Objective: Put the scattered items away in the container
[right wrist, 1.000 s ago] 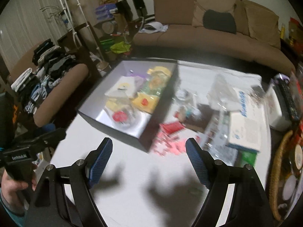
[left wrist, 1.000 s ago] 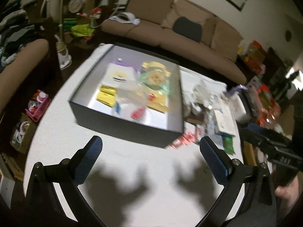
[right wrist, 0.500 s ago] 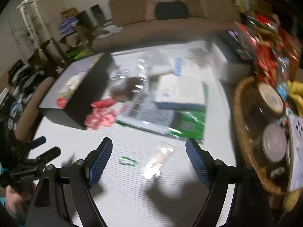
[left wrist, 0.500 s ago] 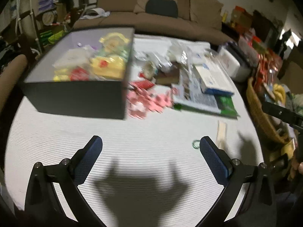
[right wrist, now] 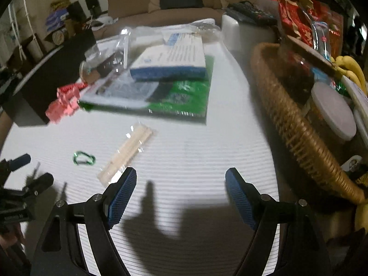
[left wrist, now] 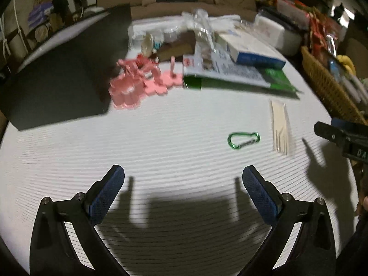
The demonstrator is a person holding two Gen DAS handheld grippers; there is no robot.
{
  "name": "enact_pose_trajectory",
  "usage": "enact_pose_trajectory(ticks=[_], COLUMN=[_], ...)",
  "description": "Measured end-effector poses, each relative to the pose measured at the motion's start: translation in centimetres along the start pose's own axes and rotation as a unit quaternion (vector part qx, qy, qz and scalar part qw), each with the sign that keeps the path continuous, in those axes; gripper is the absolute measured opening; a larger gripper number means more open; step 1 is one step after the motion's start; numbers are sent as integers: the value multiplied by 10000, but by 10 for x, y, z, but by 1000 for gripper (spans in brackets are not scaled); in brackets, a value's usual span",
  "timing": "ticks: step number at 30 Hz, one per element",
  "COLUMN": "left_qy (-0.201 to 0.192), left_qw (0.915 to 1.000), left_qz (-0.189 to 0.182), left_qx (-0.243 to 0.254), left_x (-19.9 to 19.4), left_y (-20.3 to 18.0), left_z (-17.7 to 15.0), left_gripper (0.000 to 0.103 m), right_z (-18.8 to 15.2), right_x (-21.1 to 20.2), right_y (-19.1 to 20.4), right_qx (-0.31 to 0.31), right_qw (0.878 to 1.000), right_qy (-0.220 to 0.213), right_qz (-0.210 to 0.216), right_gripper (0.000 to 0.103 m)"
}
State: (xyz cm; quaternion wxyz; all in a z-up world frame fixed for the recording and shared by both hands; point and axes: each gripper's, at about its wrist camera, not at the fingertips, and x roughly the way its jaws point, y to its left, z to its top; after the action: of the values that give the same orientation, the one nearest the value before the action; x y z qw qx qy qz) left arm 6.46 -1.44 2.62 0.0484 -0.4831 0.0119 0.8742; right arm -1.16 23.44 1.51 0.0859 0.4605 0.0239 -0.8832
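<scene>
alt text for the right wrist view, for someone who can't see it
The right hand-held gripper, open and empty, hovers over a white ribbed table. Ahead to its left lie a wrapped bundle of wooden sticks and a green carabiner; a wicker basket lines the right side.

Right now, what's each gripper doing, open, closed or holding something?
Left gripper: open, holding nothing.
Right gripper: open, holding nothing.
</scene>
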Motion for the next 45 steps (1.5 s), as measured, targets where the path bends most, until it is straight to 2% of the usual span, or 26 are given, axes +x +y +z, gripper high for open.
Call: enact_pose_trajectory(ticks=[4, 7, 11, 14, 45], left_qy=[155, 79, -86, -181, -183], left_qw=[9997, 9996, 9995, 9995, 9990], left_qz=[149, 227, 236, 220, 301], left_qx=[-70, -129, -188, -166, -280], left_x=[16, 19, 20, 20, 20], left_y=[1, 0, 1, 1, 0], left_z=[-2, -2, -3, -5, -4], left_gripper=[103, 103, 103, 103, 103], right_z=[-8, -11, -15, -14, -12], right_x=[12, 19, 22, 25, 27], right_y=[-2, 1, 3, 1, 2], right_qx=[22, 43, 85, 136, 127], right_qw=[9999, 9996, 9992, 9992, 9990], right_qy=[58, 18, -157, -118, -134], right_qz=[-115, -265, -350, -343, -409], right_gripper=[83, 85, 98, 103, 103])
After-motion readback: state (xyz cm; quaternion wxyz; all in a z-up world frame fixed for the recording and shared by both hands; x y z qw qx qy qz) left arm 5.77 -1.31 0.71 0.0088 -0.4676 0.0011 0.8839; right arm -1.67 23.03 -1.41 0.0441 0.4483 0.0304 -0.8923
